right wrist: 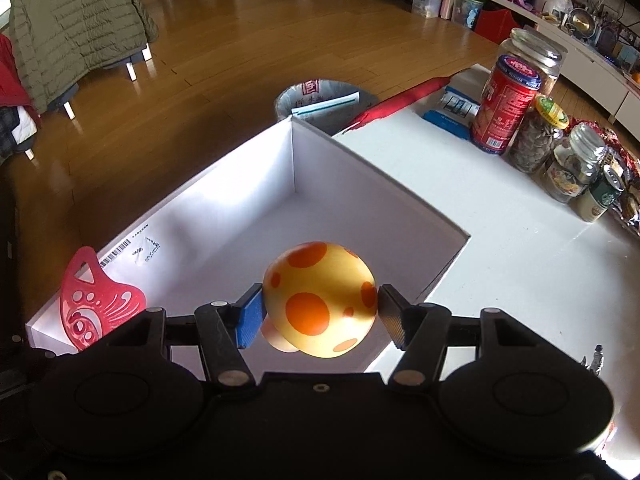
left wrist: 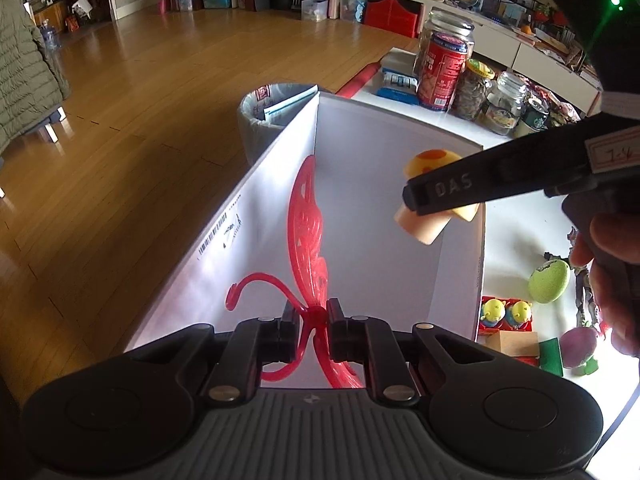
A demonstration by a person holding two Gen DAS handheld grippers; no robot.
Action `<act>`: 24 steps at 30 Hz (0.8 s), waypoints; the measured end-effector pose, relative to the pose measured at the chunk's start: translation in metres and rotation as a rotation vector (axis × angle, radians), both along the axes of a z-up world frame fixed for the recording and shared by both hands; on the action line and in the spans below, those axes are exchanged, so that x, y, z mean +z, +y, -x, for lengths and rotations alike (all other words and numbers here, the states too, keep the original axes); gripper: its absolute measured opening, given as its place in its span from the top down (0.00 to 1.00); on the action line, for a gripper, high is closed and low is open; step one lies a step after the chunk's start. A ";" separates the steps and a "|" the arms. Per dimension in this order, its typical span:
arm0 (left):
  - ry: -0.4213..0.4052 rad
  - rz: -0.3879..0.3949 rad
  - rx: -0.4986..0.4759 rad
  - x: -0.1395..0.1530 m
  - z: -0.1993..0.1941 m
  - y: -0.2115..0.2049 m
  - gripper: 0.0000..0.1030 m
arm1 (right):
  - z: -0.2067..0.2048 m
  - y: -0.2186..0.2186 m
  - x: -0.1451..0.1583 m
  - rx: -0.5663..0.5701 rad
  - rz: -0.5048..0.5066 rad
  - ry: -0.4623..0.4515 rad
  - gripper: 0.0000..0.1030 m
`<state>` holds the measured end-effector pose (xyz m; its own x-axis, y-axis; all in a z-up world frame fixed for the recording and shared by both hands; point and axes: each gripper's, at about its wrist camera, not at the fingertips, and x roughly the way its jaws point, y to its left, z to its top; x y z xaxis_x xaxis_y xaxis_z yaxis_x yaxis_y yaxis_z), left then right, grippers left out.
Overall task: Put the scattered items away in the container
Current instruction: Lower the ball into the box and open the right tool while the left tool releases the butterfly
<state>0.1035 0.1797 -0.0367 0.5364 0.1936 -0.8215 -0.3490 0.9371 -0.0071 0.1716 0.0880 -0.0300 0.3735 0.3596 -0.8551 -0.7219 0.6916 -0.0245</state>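
A white open box (left wrist: 352, 132) (right wrist: 332, 136) stands at the table's left edge. My left gripper (left wrist: 314, 314) is shut on a flat red plastic butterfly (left wrist: 306, 232), held edge-on above the box's inside; its wing (right wrist: 96, 300) shows at the left in the right wrist view. My right gripper (right wrist: 320, 304) is shut on a yellow toy mushroom with orange spots (right wrist: 316, 300) (left wrist: 436, 160), hanging over the box's near right part. In the left wrist view the right gripper's finger (left wrist: 460, 188) crosses the mushroom, with a hand (left wrist: 612, 280) behind it.
Toys lie on the white table (right wrist: 500, 240) right of the box: green ball (left wrist: 549, 281), two alien figures (left wrist: 505, 314), wooden blocks (left wrist: 516, 344), purple ball (left wrist: 578, 346). Jars and a red can (right wrist: 506, 106) stand at the back. A bin (right wrist: 320, 104) sits on the floor beyond.
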 end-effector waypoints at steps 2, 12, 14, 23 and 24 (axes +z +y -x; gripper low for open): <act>0.009 0.010 0.005 -0.004 -0.002 0.001 0.87 | -0.001 0.003 -0.006 0.005 0.016 0.009 0.43; 0.030 0.020 0.027 -0.012 -0.007 0.006 0.81 | -0.007 0.012 -0.017 0.008 0.043 0.031 0.43; 0.022 0.006 0.035 -0.011 -0.006 0.004 0.58 | -0.008 0.013 -0.019 0.010 0.047 0.033 0.43; -0.040 -0.010 0.037 -0.002 0.004 0.001 0.28 | -0.008 0.020 -0.022 0.017 0.054 0.031 0.43; -0.047 -0.007 0.037 -0.001 0.005 0.000 0.28 | -0.008 0.020 -0.023 0.018 0.054 0.031 0.43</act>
